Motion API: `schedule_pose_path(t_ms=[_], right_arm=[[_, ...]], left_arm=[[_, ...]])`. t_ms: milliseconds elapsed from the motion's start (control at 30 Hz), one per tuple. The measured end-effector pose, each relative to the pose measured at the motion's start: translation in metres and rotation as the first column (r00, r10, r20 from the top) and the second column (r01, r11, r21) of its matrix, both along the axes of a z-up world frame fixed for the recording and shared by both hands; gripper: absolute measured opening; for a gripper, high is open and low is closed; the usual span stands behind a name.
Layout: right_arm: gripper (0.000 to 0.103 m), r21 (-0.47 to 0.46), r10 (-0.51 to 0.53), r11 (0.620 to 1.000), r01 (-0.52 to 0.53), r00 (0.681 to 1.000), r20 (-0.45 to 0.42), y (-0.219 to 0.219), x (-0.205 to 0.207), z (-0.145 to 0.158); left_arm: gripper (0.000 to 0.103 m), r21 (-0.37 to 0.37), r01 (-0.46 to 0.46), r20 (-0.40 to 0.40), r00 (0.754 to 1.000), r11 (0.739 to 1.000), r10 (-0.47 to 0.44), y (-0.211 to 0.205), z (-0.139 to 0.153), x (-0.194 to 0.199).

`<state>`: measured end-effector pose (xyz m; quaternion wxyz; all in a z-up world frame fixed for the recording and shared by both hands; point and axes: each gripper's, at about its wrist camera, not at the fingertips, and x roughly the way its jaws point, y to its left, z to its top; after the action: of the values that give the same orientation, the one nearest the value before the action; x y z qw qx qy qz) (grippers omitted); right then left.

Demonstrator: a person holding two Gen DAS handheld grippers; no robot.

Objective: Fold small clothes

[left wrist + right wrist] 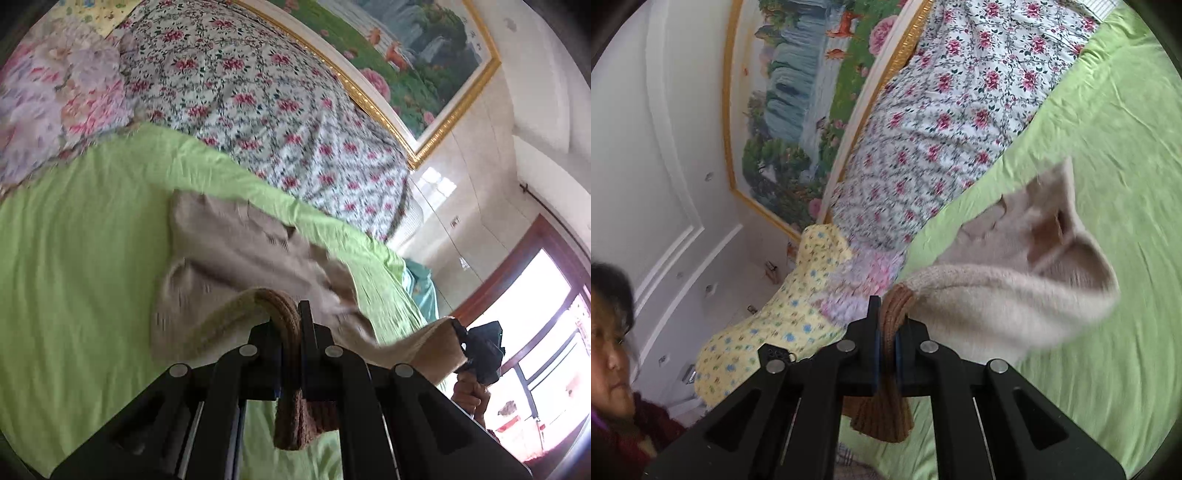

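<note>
At the bottom of the left wrist view, the left gripper (293, 321) is closed tight on the brown knit edge of a small beige sweater (236, 254); at the bottom of the right wrist view, the right gripper (886, 317) is pinched shut on the same brown edge; the sweater (1004, 295) hangs between them, lifted off the green sheet (74, 258), with its far end in the middle of the frame. Farther back sits the flowery quilt (266, 110). The thick knit could slip out of one pinch; then the fold would come out crooked.
</note>
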<state>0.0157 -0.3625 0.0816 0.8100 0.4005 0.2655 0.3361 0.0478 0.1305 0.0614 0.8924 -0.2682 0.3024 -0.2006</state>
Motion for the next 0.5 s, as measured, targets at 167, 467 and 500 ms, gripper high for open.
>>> schedule_pose_path(t_ms=[167, 467, 500], right_arm=[[0.007, -0.025, -0.09, 0.996, 0.089, 0.993, -0.07, -0.014, 0.089, -0.01], [0.007, -0.083, -0.216, 0.976, 0.202, 0.951, -0.223, -0.026, 0.22, -0.066], [0.007, -0.103, -0.234, 0.971, 0.215, 0.941, -0.245, -0.028, 0.228, -0.073]], left_arm=[[0.004, 0.041, -0.026, -0.013, 1.0, 0.999, 0.027, -0.001, 0.004, 0.097], [0.004, 0.141, -0.054, -0.135, 0.988, 0.988, 0.073, -0.005, -0.047, 0.258], [0.004, 0.145, -0.053, -0.152, 0.986, 0.988, 0.075, -0.005, -0.056, 0.27]])
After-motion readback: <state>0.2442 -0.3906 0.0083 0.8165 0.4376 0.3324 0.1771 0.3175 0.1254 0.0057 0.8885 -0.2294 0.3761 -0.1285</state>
